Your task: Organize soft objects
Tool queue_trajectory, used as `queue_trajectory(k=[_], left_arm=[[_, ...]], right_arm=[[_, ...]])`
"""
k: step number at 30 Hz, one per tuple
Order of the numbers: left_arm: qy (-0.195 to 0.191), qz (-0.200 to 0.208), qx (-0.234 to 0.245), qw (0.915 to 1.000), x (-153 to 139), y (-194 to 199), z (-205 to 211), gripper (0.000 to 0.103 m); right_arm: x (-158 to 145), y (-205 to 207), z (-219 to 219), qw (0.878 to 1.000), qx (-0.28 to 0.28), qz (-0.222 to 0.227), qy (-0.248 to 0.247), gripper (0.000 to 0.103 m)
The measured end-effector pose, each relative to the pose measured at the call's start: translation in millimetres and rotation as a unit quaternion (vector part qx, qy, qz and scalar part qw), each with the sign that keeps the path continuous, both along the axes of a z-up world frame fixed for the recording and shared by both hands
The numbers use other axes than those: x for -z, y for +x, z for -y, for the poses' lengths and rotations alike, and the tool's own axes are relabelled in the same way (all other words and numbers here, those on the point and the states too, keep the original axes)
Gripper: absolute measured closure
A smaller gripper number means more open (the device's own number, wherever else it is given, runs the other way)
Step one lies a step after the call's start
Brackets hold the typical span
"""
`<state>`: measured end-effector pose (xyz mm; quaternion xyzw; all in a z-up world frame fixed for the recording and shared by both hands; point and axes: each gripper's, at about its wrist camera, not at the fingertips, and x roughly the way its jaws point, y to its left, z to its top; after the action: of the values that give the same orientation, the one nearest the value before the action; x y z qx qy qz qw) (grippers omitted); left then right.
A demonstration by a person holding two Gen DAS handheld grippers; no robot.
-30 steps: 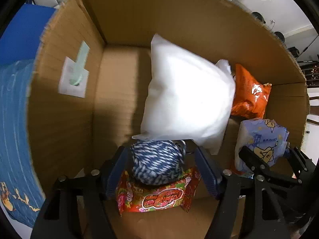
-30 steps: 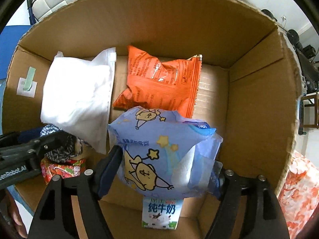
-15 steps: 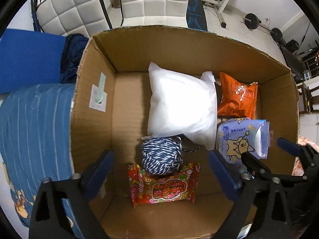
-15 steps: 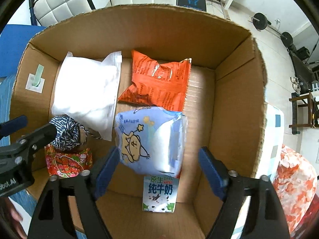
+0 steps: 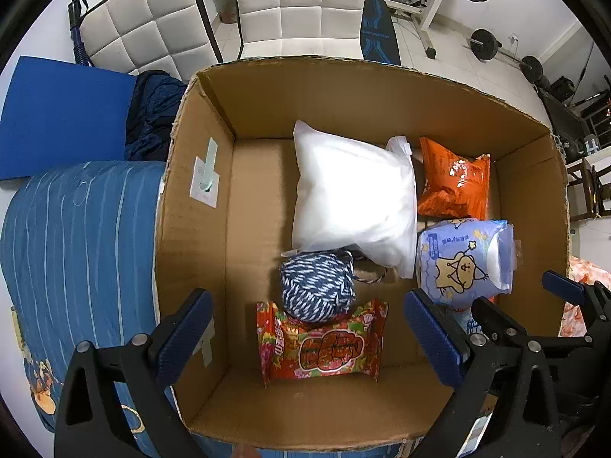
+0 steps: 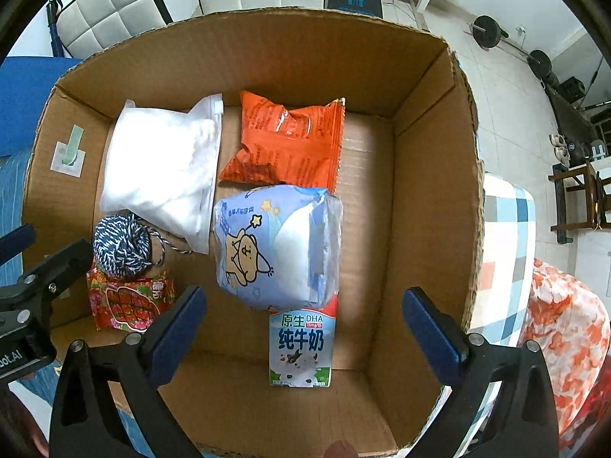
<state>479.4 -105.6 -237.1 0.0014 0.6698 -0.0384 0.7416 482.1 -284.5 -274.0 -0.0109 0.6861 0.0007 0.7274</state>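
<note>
In the box [image 6: 431, 175], the tissue pack [image 6: 277, 246] covers the milk carton's [image 6: 301, 347] top end. The yarn ball [image 5: 317, 286] hides the red packet's [image 5: 324, 347] upper edge, and the white bag [image 5: 353, 194] overlaps the orange packet's [image 5: 454, 183] left corner.

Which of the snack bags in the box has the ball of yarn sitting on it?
The red patterned snack bag near the front of the cardboard box. The blue-and-white yarn ball overlaps its top edge, while the orange snack bag lies apart at the back.
</note>
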Motion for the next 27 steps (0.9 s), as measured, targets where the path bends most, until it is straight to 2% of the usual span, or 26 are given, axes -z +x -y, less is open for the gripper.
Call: queue_trajectory(k=[5,9,18,27], left_arm=[[-0.005,0.008,-0.002,1.0000,-10,-9,-3,0.000],[-0.007,0.031,0.004,0.9995,-32,-21,-3,0.000],[-0.012,0.109,-0.001,0.9940,-104,-76,-12,0.000],[-0.007,0.168,-0.002,0.9857,-176,-152,-21,0.000]], right_arm=[[-6,-7,-2,1.000,0.001,0.006,0.002,0.000],[-19,-17,-1,1.000,0.003,0.017,0.008,0.000],[-87,-72,-1,0.997,0.006,0.077,0.010,0.000],[-168,-159,-1,0.988,0.008,0.152,0.020,0.000]])
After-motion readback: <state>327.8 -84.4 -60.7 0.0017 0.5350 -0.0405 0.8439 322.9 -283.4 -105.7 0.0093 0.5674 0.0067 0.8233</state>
